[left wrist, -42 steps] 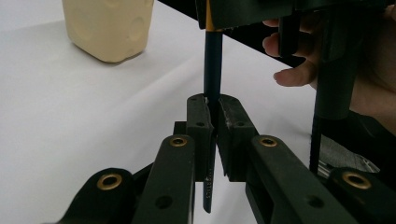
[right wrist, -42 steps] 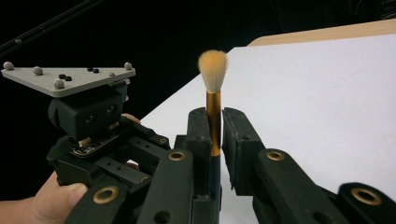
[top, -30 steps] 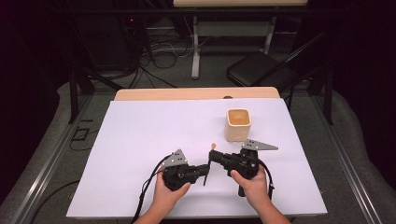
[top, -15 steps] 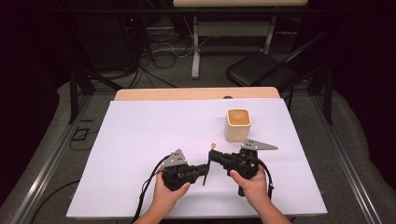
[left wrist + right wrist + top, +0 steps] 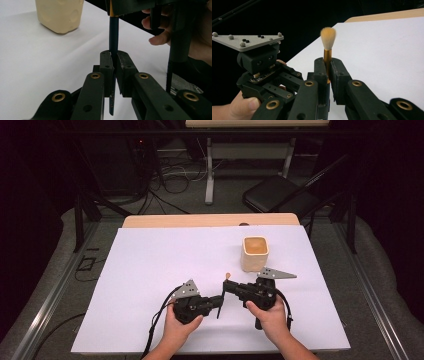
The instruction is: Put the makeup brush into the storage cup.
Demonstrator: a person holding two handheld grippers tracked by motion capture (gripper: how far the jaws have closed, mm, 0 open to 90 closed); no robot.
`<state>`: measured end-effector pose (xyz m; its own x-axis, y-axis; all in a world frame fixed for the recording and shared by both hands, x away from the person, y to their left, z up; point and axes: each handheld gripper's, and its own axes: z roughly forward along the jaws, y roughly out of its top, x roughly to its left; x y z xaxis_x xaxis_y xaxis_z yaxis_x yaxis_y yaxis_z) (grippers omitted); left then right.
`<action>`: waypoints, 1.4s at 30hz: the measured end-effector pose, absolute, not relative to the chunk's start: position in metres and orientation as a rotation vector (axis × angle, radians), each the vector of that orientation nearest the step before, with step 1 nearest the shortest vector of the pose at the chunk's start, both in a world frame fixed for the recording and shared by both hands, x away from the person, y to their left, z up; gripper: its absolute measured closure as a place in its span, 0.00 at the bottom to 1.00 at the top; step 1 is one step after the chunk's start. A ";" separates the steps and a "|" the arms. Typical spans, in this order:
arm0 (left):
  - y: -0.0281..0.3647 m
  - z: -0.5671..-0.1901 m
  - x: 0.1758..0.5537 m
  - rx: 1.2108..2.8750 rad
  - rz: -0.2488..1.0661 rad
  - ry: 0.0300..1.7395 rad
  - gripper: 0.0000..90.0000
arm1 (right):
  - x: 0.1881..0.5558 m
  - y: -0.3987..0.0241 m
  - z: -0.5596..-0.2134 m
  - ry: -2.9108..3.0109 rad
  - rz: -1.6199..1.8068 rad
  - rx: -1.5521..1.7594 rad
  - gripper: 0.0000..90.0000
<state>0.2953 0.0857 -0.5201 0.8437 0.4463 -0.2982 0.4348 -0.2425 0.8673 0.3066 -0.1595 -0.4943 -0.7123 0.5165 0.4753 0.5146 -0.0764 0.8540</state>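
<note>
A paintbrush with tan bristles [image 5: 328,37], a gold ferrule and a dark handle [image 5: 113,32] is held between both grippers over the white table. My right gripper [image 5: 327,62] is shut on the ferrule, with the bristles sticking up past its jaws. My left gripper [image 5: 115,56] is shut on the handle lower down, and the handle's end pokes out below its jaws. In the high view the left gripper [image 5: 218,302] and right gripper [image 5: 227,286] meet tip to tip near the table's front. A cream square cup [image 5: 255,253] stands behind the right gripper.
A white sheet [image 5: 165,255] covers the table, with a wooden strip [image 5: 210,221] showing along its far edge. A black chair [image 5: 280,195] and cables lie on the floor beyond. The cup [image 5: 60,15] is the one thing standing on the sheet.
</note>
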 end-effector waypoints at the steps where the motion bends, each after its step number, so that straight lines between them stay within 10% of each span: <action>1: 0.086 -0.520 0.295 1.868 0.013 0.662 0.93 | 0.307 -0.159 -0.494 2.134 1.972 1.191 0.93; 16: 0.086 -0.520 0.295 1.852 0.009 0.659 0.92 | 0.310 -0.160 -0.491 2.168 1.959 1.212 0.93; 42: 0.095 -0.517 0.300 1.829 0.058 0.703 0.59 | 0.317 -0.168 -0.475 2.213 1.826 1.145 0.93</action>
<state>0.2995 0.0951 -0.5171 0.8214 0.4891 -0.2934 0.4340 -0.2022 0.8780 0.3168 -0.1677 -0.4749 -0.7238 0.5621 0.4002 0.4997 0.0269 0.8658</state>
